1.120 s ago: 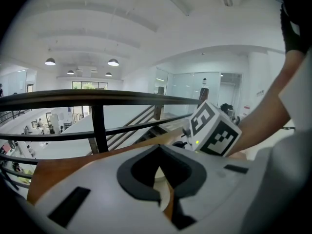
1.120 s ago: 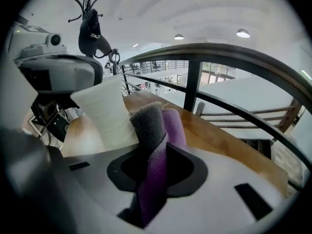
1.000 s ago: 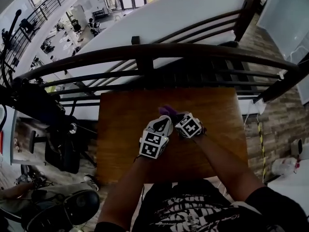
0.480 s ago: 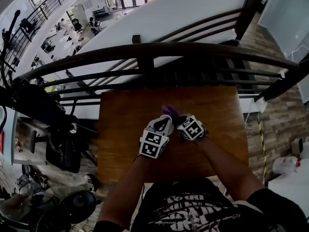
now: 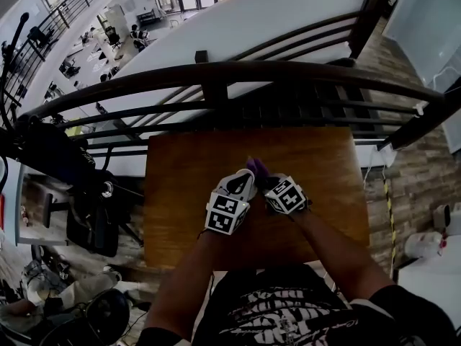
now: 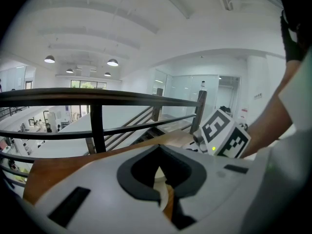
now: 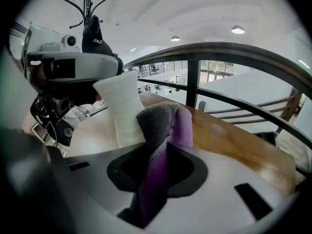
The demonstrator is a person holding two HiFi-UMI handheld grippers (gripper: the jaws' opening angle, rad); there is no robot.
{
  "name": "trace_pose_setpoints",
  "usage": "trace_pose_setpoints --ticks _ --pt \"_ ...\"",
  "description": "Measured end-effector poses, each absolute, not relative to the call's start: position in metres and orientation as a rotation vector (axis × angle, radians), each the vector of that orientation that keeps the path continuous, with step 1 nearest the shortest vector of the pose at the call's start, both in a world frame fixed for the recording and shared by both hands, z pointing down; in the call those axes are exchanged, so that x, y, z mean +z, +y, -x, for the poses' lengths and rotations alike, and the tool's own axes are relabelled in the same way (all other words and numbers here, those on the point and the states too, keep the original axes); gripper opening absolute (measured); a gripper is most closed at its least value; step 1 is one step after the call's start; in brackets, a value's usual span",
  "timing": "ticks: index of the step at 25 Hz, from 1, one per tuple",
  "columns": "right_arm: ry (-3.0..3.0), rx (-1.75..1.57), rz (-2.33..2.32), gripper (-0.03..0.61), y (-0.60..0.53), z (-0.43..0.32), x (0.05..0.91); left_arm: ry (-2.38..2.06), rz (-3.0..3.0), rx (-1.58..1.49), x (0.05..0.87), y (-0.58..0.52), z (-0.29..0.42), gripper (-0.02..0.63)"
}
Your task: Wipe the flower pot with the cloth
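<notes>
A white flower pot (image 7: 124, 112) stands tilted just above the brown wooden table (image 5: 180, 193). My left gripper (image 5: 245, 180) is shut on the pot's rim, and a cream sliver of the pot (image 6: 160, 191) shows between its jaws. My right gripper (image 5: 263, 180) is shut on a purple and grey cloth (image 7: 165, 126). The cloth's folded end presses against the pot's side. In the head view the cloth (image 5: 253, 167) pokes out beyond both grippers and the pot itself is hidden under them.
A dark curved railing (image 5: 216, 78) runs along the table's far edge, with a drop to a lower floor behind it. Black equipment on a stand (image 5: 86, 215) sits left of the table. A coat stand (image 7: 90, 13) rises behind the left gripper.
My right gripper has rolled a little and shifted slightly with the cloth against the pot. The left gripper has kept still.
</notes>
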State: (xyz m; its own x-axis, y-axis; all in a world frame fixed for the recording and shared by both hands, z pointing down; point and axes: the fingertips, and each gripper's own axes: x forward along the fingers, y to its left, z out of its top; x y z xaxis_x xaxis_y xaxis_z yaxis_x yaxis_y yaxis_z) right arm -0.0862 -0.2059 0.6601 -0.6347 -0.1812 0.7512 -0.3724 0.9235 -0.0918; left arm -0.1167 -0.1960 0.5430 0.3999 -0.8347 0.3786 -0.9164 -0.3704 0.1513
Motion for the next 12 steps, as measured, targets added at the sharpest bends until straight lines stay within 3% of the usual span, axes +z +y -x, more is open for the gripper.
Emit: trace_pose_setpoints --ticks 12 --pt "-2.294 0.353 -0.415 0.071 -0.1966 0.0807 0.663 -1.502 -2.318 0.349 0.5432 -0.1941 0.1165 -0.002"
